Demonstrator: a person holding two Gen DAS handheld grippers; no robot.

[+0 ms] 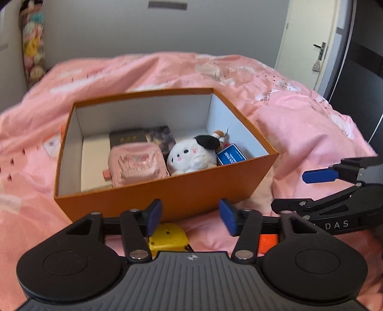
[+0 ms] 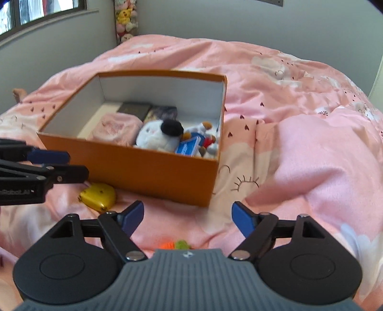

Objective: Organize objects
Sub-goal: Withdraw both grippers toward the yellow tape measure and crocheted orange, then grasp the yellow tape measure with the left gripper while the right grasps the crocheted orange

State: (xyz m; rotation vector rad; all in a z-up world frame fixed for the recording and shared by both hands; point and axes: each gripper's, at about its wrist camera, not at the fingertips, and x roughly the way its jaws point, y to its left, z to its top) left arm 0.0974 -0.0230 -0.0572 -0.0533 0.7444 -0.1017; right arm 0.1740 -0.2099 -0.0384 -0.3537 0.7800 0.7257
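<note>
Orange box (image 1: 210, 189) sits open-topped on the pink bed quilt (image 1: 299, 124), at 12 o'clock from both cameras.

Nearest in the left wrist view, the left hand-held gripper (image 1: 190, 216) has its two blue pads spread apart with nothing between them. Just under its left pad, at 6 o'clock from the box and near its front wall, lies one yellow tape measure (image 1: 168, 235). One small orange and green toy (image 2: 176, 244) lies on the quilt at the lower edge of the right wrist view. The right hand-held gripper (image 2: 188, 219) is likewise spread wide and empty; in the left view its arm shows the letters "DAS", and the left arm in the right view reads "Robot.AI" in part.

Inside the box, counted near to far: one pink pouch (image 1: 137, 163) at 9 o'clock, one white plush with a black ear (image 1: 191, 155) at centre, one blue card box (image 1: 231, 154) at 3 o'clock with white lettering too blurred to read, one small multicoloured plush (image 2: 204, 137) behind it, and two dark books (image 1: 143, 137) against the far wall.

Stuffed toys (image 2: 125, 20) hang in the far corner.
</note>
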